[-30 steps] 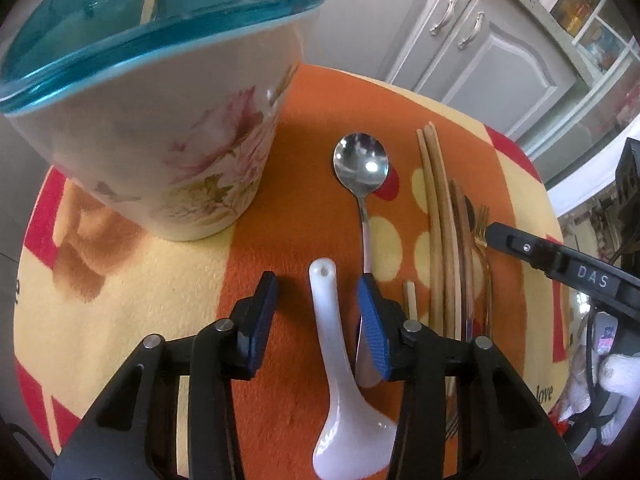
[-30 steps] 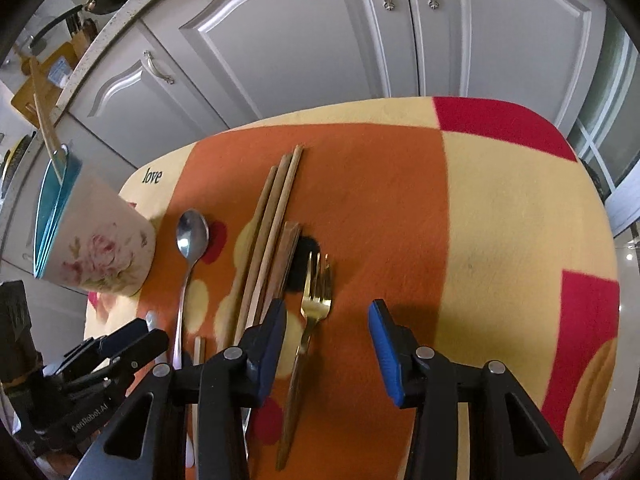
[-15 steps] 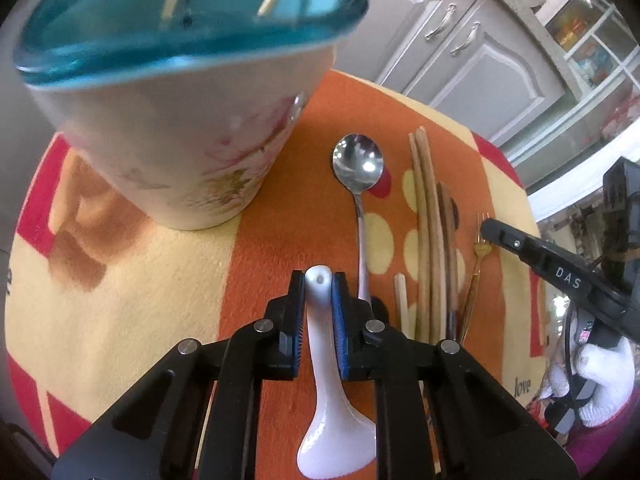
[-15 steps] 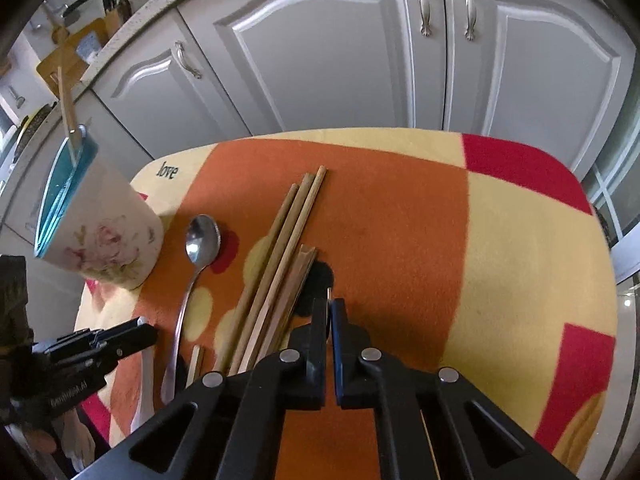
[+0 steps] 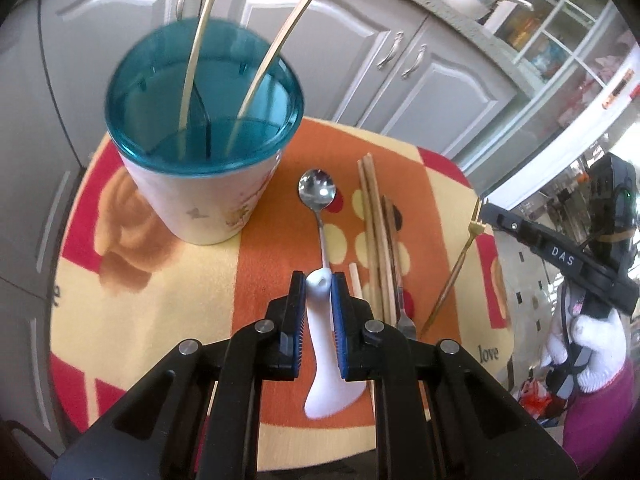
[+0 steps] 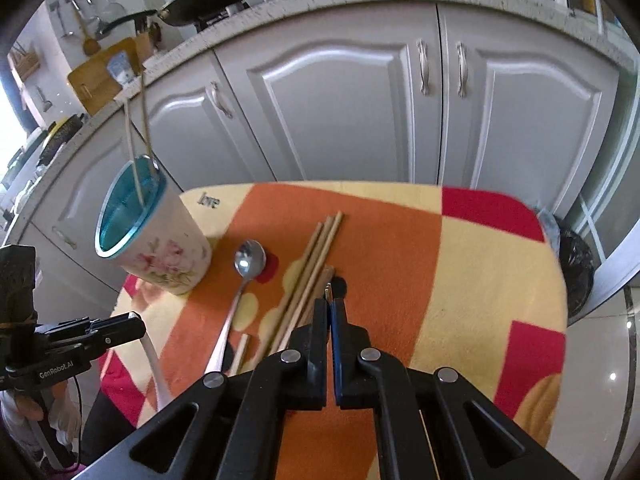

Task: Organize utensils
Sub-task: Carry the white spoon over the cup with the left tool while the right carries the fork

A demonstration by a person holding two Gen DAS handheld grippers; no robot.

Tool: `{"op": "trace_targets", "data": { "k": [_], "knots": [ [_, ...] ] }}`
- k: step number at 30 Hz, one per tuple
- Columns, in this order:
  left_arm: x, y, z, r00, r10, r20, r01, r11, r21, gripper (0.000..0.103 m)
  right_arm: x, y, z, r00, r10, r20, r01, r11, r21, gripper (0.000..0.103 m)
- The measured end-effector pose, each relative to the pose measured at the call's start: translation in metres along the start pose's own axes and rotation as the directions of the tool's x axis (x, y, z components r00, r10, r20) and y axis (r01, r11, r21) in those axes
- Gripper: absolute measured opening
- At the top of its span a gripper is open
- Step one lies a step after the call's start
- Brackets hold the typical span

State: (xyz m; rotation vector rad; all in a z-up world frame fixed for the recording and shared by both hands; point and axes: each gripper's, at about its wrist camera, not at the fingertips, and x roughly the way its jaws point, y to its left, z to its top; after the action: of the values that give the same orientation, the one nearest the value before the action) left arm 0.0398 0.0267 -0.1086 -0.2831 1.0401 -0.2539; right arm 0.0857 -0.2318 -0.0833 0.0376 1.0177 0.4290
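Observation:
My left gripper [image 5: 319,286] is shut on the handle of a white ceramic spoon [image 5: 332,392], which hangs above the cloth. In the right wrist view that left gripper [image 6: 138,326] shows at the left with the white spoon [image 6: 154,364] dangling from it. My right gripper [image 6: 330,308] is shut on a gold fork [image 6: 328,291]; only its tip shows there. The left wrist view shows the gold fork [image 5: 456,268] lifted and tilted in the right gripper [image 5: 485,211]. A floral utensil cup [image 5: 200,208] with a teal rim holds two chopsticks [image 5: 192,52].
On the orange and yellow cloth [image 5: 152,312] lie a metal spoon [image 5: 318,192], several wooden chopsticks [image 5: 374,240], a short stick piece [image 5: 355,285] and a silver utensil end [image 5: 405,322]. Grey cabinet doors [image 6: 360,100] stand behind the small table. A gloved hand [image 5: 588,344] holds the right tool.
Both grippers have shut, the left on the white spoon and the right on the gold fork. Both have risen, lifting the spoon and the fork off the cloth.

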Motion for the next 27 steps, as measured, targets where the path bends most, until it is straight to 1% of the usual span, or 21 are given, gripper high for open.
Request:
{"op": "trace_targets", "data": {
  "k": [5,8,12,15,18,22,24,27],
  "knots": [
    [-0.015,-0.005,0.001,1.0,-0.005,0.019,0.005,0.999,0.035,0.01,-0.014,0.006,0.002,1.0,-0.009,0.024,0.01,1.0,-0.011,0.002],
    [-0.021,-0.005,0.002,1.0,-0.015,0.022,0.014,0.999,0.037,0.009,-0.018,0.01,0.001,0.999,-0.012,0.034,0.013,1.0,-0.013,0.002],
    [-0.036,-0.007,0.007,0.999,-0.014,0.044,0.011,0.998,0.058,0.006,-0.03,0.017,0.004,0.998,-0.012,0.06,0.013,1.0,-0.027,0.002],
    [-0.047,-0.008,0.012,0.998,-0.02,0.058,0.015,0.998,0.069,0.006,-0.04,0.022,0.008,0.997,-0.013,0.079,0.016,0.999,-0.043,0.002],
    [-0.057,-0.009,0.018,0.998,-0.022,0.066,0.017,0.997,0.076,0.006,-0.049,0.025,0.016,0.995,-0.013,0.098,0.018,0.998,-0.053,0.002],
    [-0.074,-0.01,0.026,0.998,-0.03,0.048,0.025,0.995,0.096,0.006,-0.062,0.034,0.027,0.992,-0.005,0.13,0.014,0.998,-0.069,0.002],
    [-0.088,-0.011,0.033,0.998,-0.027,0.055,0.021,0.993,0.114,0.006,-0.069,0.04,0.034,0.989,0.005,0.146,0.007,0.997,-0.081,0.002],
    [-0.114,-0.006,0.05,0.997,-0.044,0.062,0.037,0.993,0.11,0.006,-0.082,0.051,0.048,0.983,0.023,0.182,-0.004,0.994,-0.106,0.002]
  ]
}}
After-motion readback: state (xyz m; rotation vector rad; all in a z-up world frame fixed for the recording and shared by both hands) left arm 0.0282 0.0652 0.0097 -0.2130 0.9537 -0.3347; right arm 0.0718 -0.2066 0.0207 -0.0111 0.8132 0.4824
